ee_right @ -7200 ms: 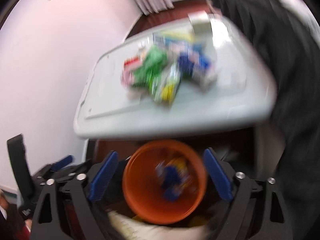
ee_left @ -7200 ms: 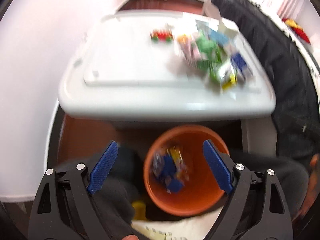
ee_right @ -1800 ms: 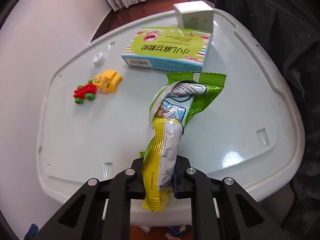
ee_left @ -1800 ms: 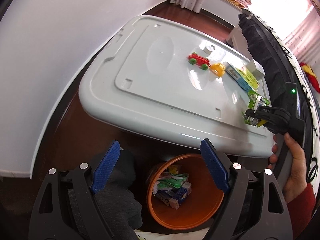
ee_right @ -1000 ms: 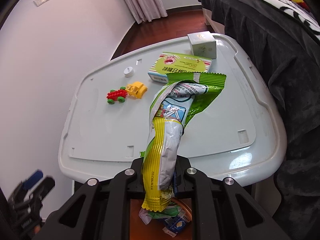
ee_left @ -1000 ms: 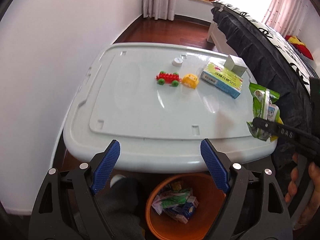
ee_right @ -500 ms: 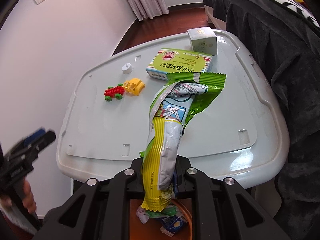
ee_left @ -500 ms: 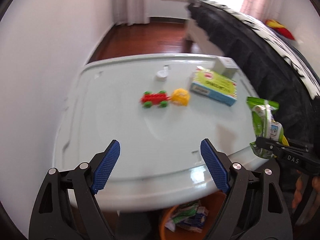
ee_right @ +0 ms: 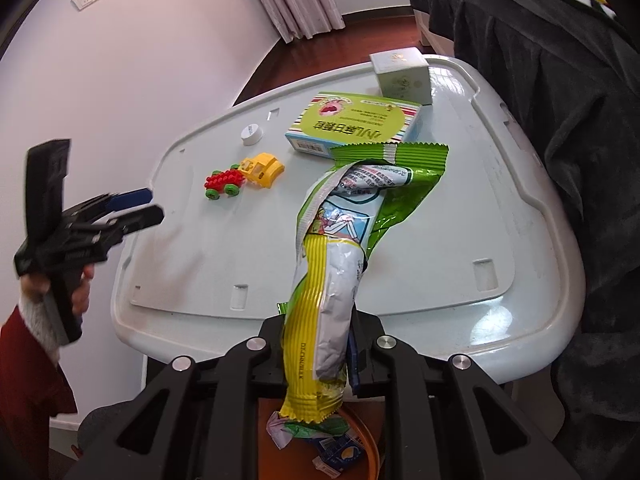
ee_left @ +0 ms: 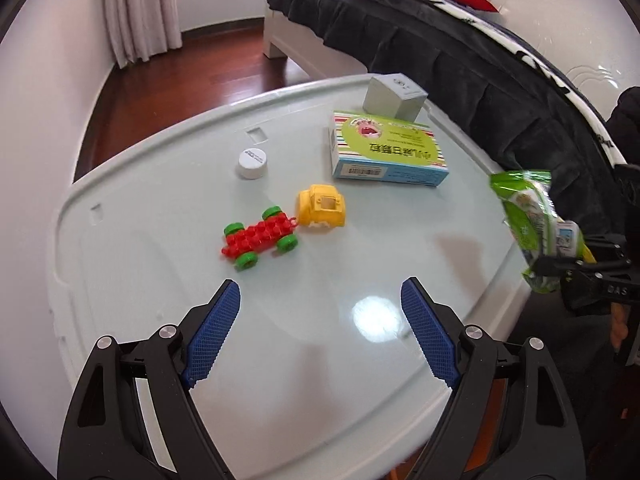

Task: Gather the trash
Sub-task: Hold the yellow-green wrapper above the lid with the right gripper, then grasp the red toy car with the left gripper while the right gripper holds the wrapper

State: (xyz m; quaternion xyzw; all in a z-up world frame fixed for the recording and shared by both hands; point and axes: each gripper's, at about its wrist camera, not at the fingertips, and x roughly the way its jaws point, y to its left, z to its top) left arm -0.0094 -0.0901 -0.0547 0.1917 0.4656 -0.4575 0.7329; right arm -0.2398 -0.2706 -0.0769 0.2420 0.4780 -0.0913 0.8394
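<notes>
My right gripper (ee_right: 320, 344) is shut on a crumpled green and yellow snack wrapper (ee_right: 344, 240), which sticks up out of the jaws at the near edge of the white table (ee_right: 520, 300). Directly below it sits the orange bin (ee_right: 371, 438) with several wrappers inside. In the left wrist view the wrapper (ee_left: 528, 208) and right gripper (ee_left: 560, 270) hang off the table's right edge. My left gripper (ee_left: 320, 284) is open over the near part of the white table (ee_left: 140, 280), with nothing between its blue pads. It also shows at the left of the right wrist view, left gripper (ee_right: 148, 206).
A green striped carton (ee_left: 386, 152), a small white box (ee_left: 394, 96), a white bottle cap (ee_left: 252, 163), a red and green toy trailer (ee_left: 260, 240) and a yellow toy cab (ee_left: 322, 210) lie on the table. A dark-covered bed (ee_left: 460, 52) borders the right side; a wall stands at the left.
My left gripper has swung in over the table and come lower, so the bin has dropped out of its view. My right gripper keeps its hold on the wrapper and has sunk slightly.
</notes>
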